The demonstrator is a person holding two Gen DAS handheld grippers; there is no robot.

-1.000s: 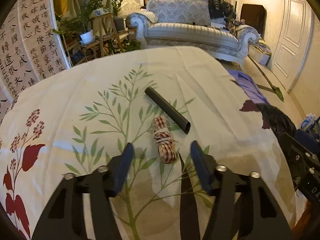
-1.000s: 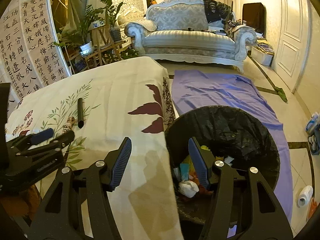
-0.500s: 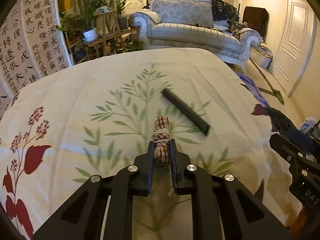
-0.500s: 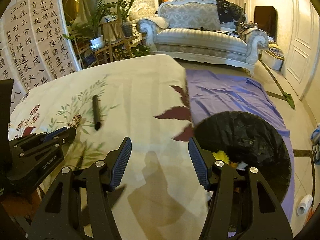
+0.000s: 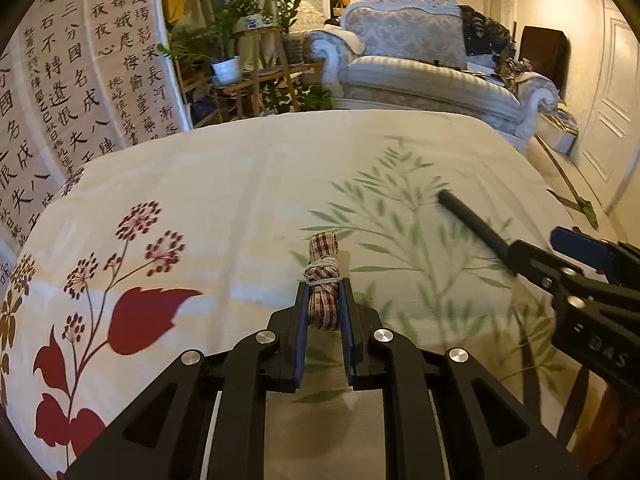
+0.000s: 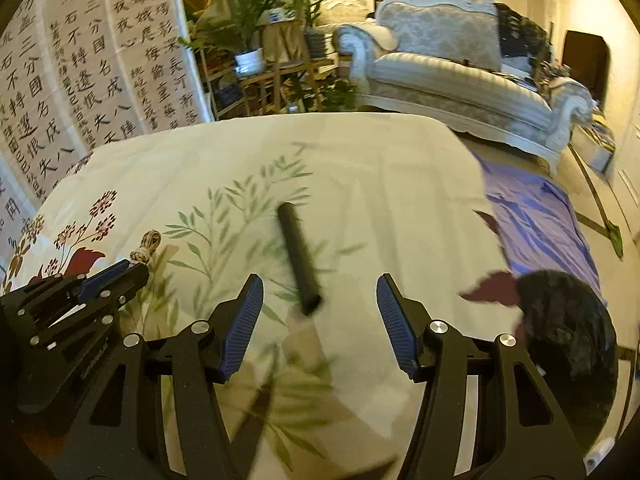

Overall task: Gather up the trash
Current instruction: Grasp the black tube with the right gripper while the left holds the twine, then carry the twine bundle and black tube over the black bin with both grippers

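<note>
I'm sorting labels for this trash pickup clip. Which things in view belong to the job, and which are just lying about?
Part of the job:
- checked ribbon bundle, clamped in the left gripper
- black tube, lying ahead of the right gripper, whose jaws are closing with nothing between them
- black-lined trash bin

Just there:
- floral tablecloth
- sofa
- potted plants
- calligraphy screen
- purple cloth

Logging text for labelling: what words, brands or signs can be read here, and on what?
"三分國名成八", "石不轉遺恨失": calligraphy screen; smaller columns too small to read.
"DAS": body of the right gripper.
Lettering on the left gripper: too blurred.
</note>
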